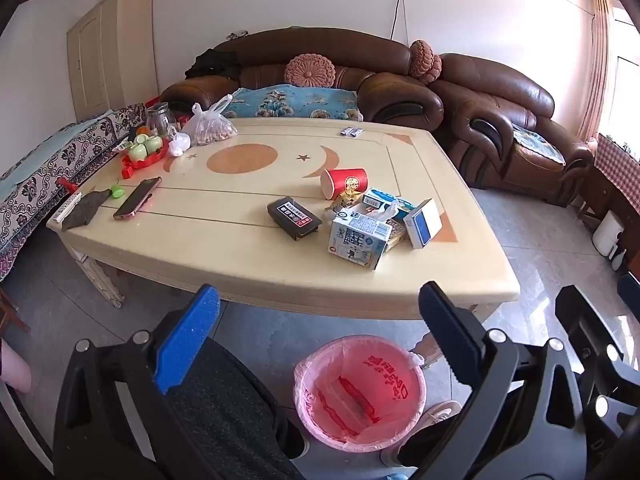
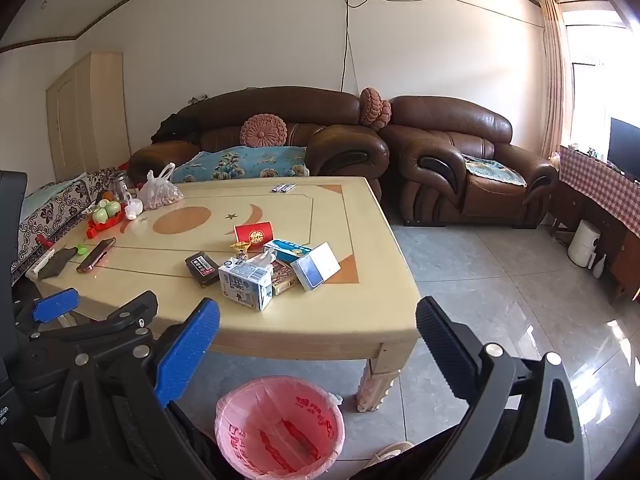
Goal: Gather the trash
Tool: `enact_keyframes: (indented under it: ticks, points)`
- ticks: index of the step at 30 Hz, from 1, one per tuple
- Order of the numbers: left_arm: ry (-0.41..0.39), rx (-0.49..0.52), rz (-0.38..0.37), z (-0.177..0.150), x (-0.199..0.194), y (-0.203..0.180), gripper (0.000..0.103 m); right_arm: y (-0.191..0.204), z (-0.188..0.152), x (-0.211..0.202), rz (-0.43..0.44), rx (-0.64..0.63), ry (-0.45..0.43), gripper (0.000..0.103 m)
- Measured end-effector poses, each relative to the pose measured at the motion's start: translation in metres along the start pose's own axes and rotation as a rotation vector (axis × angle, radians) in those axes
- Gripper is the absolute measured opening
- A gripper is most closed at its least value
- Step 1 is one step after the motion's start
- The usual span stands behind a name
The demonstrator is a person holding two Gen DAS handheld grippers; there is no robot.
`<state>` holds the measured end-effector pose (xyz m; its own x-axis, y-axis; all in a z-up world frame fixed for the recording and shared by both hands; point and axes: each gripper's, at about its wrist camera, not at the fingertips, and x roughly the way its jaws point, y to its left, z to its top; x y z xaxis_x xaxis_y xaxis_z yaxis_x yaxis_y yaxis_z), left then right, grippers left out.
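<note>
A pile of trash lies on the cream table [image 1: 248, 264] [image 2: 320, 332] near its right front corner: a red paper cup on its side [image 1: 344, 182] [image 2: 253, 234], a black flat box [image 1: 294, 217] [image 2: 202, 266], a white-blue milk carton [image 1: 358, 240] [image 2: 245, 283], a blue-white box [image 1: 423, 222] [image 2: 316, 266] and wrappers. A bin with a pink liner [image 1: 358, 394] [image 2: 280, 428] stands on the floor below the table's front edge. My left gripper [image 1: 316, 334] and right gripper [image 2: 316, 344] are both open and empty, held above the bin, short of the table.
A phone [image 1: 138, 197] [image 2: 96, 255], a red tray with green cups [image 1: 145, 152], a bag of nuts [image 1: 210, 126] and a glass pot sit at the table's left. Brown sofas [image 1: 320, 76] [image 2: 452, 160] stand behind. Tiled floor lies to the right. My shoes are beside the bin.
</note>
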<state>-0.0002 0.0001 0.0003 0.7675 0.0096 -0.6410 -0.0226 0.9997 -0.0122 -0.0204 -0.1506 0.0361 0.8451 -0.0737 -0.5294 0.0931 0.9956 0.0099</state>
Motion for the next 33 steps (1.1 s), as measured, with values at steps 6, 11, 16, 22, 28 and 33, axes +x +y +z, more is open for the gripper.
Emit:
enact_keyframes:
  ticks: [6,11,16,22,28,33]
  points:
    - [-0.018,0.009,0.002,-0.005,-0.007,-0.001,0.098,0.000,0.001,-0.001,0.005,0.004,-0.008,0.096]
    - [-0.024,-0.002,0.004,0.000,-0.013,0.004,0.098,-0.001,0.001,-0.003,0.004,-0.001,-0.008,0.096]
    - [-0.020,-0.003,0.001,0.004,-0.009,0.004,0.098,-0.002,0.002,-0.005,0.003,-0.002,-0.011,0.096]
    - [-0.019,-0.006,0.001,0.003,-0.007,0.005,0.098,-0.002,0.002,-0.004,0.001,-0.007,-0.012,0.096]
    - [-0.018,-0.008,0.001,0.003,-0.008,0.005,0.098,-0.002,0.002,-0.005,0.002,-0.007,-0.012,0.096]
    - [-0.018,-0.007,0.001,0.003,-0.008,0.004,0.098,0.001,0.002,-0.005,-0.001,-0.010,-0.014,0.096]
